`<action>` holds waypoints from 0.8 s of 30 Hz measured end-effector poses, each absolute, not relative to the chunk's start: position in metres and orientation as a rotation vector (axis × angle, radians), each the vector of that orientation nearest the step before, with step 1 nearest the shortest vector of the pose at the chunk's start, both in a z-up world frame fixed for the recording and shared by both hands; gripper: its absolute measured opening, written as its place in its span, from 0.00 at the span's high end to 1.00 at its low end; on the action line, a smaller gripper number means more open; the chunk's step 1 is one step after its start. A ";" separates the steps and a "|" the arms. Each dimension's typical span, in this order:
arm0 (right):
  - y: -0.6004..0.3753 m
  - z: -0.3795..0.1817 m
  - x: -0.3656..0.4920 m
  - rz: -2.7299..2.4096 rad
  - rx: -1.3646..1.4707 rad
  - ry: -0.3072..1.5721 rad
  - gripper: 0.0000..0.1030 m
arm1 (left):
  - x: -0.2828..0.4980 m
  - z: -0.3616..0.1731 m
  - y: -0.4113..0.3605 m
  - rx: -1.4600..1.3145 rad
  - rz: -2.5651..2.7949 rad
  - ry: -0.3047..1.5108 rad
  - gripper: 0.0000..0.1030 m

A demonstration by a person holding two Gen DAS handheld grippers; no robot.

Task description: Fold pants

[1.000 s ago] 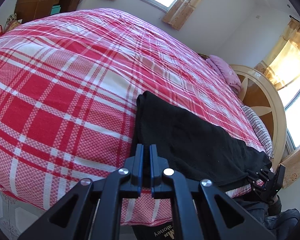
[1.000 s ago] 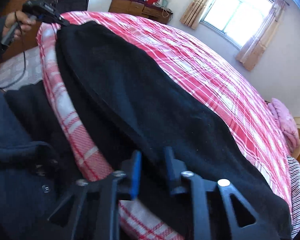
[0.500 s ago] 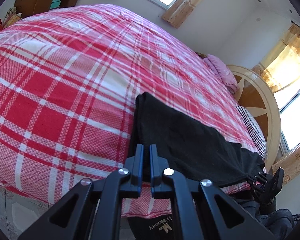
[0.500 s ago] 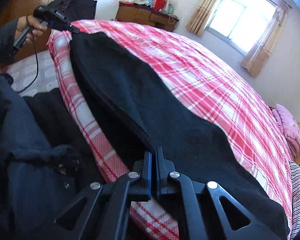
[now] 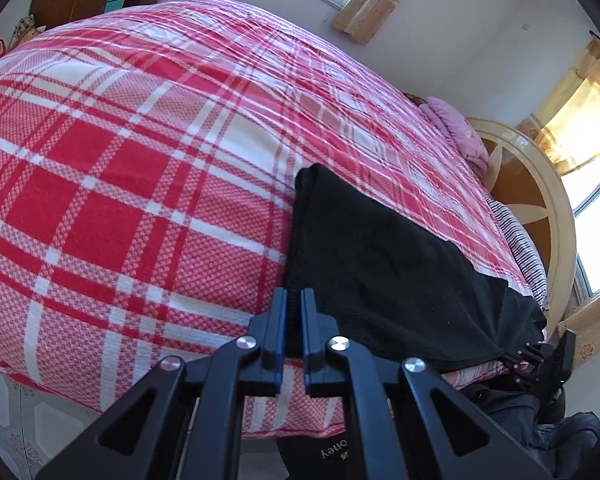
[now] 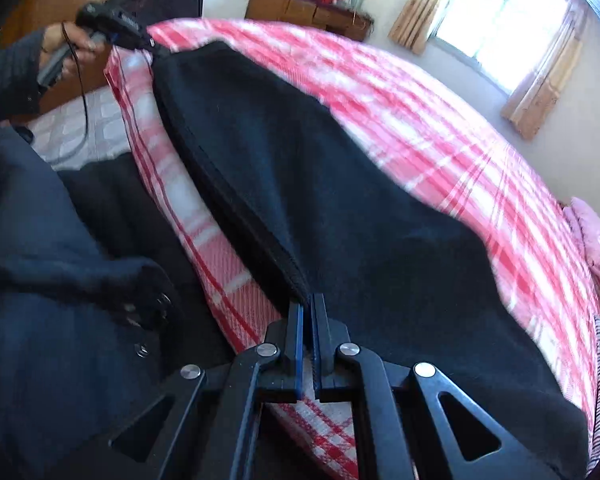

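Pants, black, lie along the near edge of a bed with a red-and-white plaid cover. In the right wrist view their long axis runs from the lower right of the frame up to the upper left; in the left wrist view it runs from lower centre to the right edge. The right gripper is clenched on the pants' folded edge at lower centre. The left gripper pinches the black cloth at the other end, its jaws nearly together. It also shows at upper left of the right wrist view, held by a hand.
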State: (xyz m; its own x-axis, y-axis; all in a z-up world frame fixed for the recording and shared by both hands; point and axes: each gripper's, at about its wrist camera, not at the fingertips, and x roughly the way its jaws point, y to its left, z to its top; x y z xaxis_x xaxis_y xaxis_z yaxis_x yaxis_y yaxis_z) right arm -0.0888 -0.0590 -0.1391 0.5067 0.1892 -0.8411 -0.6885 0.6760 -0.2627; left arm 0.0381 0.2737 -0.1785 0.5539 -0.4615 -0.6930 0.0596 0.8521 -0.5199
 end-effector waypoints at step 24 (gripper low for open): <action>-0.204 -0.071 -0.094 0.248 -0.314 0.822 0.75 | 0.052 -0.112 0.105 -0.087 -0.589 0.865 0.61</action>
State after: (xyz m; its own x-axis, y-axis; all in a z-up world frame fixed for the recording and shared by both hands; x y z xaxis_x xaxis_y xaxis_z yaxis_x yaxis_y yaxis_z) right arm -0.0940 -0.2037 -0.0706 0.6561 0.0943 -0.7488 -0.3352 0.9254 -0.1771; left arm 0.0518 0.1048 -0.1122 0.5010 -0.5210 -0.6910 0.4521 0.8385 -0.3043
